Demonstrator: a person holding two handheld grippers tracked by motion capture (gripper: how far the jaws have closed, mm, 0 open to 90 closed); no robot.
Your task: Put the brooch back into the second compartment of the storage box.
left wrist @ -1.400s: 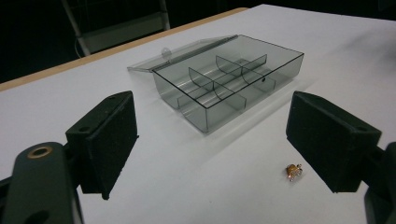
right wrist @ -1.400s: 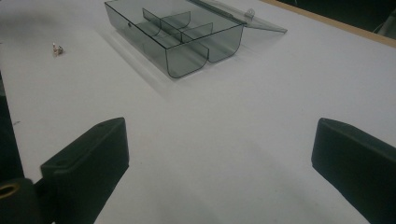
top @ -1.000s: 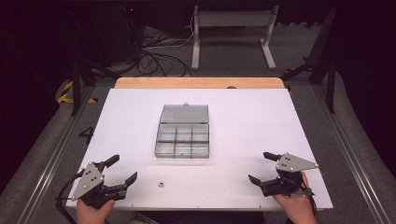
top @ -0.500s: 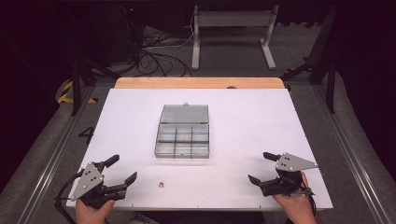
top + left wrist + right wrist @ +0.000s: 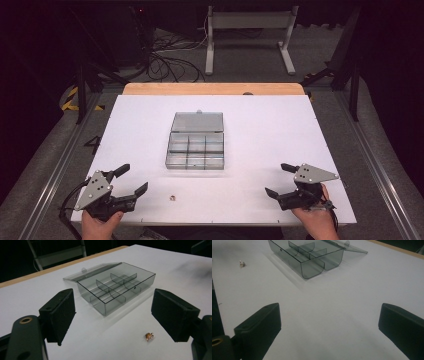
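Nothing has really moved in the last second. Both hand-held grippers, left (image 5: 133, 180) and right (image 5: 278, 179), sit at the counter's (image 5: 310, 135) near corners, jaws apart, empty. The tiny bead (image 5: 171, 198) lies near the front edge, compartment box (image 5: 196, 148) mid-counter, lid open. Pickup hasn't started.

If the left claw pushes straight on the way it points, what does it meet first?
Probably the clear compartment box, at its near corner. The small metal piece lies lower right of the line, near the right jaw, so the left claw likely passes it.
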